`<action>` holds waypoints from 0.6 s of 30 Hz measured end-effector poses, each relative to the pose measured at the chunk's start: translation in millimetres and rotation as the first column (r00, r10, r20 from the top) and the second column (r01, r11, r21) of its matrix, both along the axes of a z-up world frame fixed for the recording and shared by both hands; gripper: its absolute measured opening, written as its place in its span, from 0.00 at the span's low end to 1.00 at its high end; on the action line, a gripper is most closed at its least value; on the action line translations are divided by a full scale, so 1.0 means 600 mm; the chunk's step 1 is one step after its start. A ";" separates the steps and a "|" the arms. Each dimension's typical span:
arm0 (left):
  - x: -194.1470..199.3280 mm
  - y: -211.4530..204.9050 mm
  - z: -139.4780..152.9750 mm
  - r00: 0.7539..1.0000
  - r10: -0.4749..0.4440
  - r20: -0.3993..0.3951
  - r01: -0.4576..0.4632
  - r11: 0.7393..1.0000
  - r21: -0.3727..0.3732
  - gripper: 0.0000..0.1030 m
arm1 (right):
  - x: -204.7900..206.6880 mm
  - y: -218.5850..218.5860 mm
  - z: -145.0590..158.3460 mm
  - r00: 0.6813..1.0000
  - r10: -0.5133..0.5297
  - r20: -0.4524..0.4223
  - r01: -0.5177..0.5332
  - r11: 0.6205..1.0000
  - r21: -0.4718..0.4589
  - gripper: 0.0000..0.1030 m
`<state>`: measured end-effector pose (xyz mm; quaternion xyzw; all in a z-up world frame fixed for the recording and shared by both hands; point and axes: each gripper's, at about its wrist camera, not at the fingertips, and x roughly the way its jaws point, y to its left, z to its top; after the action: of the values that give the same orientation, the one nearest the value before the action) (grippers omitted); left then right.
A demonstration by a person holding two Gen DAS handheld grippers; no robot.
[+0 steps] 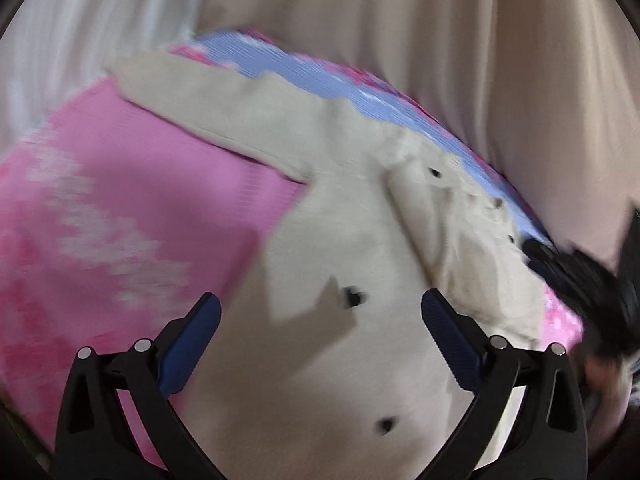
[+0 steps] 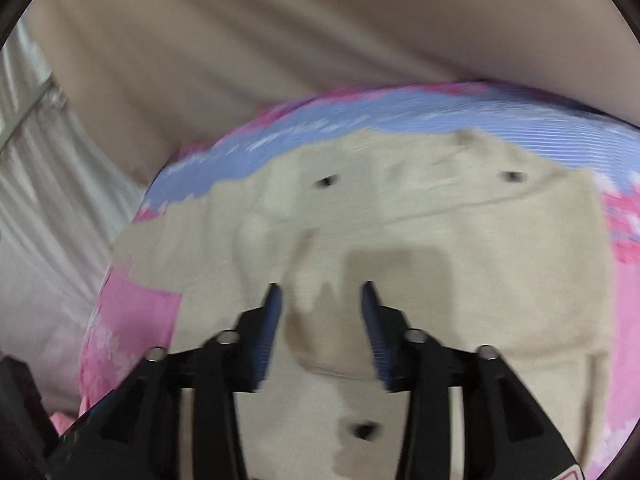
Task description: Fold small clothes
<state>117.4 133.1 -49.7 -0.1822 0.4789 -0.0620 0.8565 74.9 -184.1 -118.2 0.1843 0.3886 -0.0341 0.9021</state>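
- Left wrist view: a beige curtain (image 1: 460, 60) fills the background, with a paler white drape (image 1: 92, 40) at the upper left.
- Right wrist view shows the same curtain (image 2: 240, 40) above and the white drape (image 2: 40, 208) at the left edge.
- A pink and blue patterned cloth (image 1: 132, 184) covers the surface below; its blue band (image 2: 400, 116) runs along the far edge.
- A cream shirt (image 1: 348, 220) lies spread on that cloth, one sleeve (image 1: 208, 108) stretched toward the upper left, the collar area rumpled at the right.
- In the right wrist view the shirt (image 2: 460, 248) lies front up and takes most of the cloth.
- Left tool (image 1: 320, 312) hovers over the shirt front, jaws wide apart, nothing between them.
- Right tool (image 2: 322, 292) is released above the shirt, jaws parted with only shadow between the pads; it also shows as a dark blur (image 1: 592, 280) at the right edge of the left wrist view.
- Dark buttons (image 1: 352, 296) dot the shirt front; three are visible from the right wrist (image 2: 365, 429).
- Both views are motion-blurred, so finer detail cannot be told.
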 end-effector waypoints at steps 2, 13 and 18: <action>0.044 -0.043 -0.020 0.999 -0.040 -0.027 0.039 0.999 -0.030 0.95 | -0.049 -0.055 -0.010 0.995 -0.097 -0.040 0.091 0.988 -0.122 0.43; 0.192 -0.220 -0.074 0.978 -0.201 -0.052 0.196 0.977 -0.085 0.14 | -0.124 -0.199 -0.116 0.952 -0.251 -0.178 0.195 0.940 -0.281 0.44; 0.211 -0.185 0.071 0.948 -0.179 0.265 0.251 0.930 -0.270 0.12 | -0.094 -0.196 -0.130 0.966 -0.212 -0.150 0.170 0.952 -0.256 0.44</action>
<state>244.0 22.0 -7.3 -0.2474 0.3762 -0.2493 0.8574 18.2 -301.6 -196.2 0.1068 0.4399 -0.1844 0.8724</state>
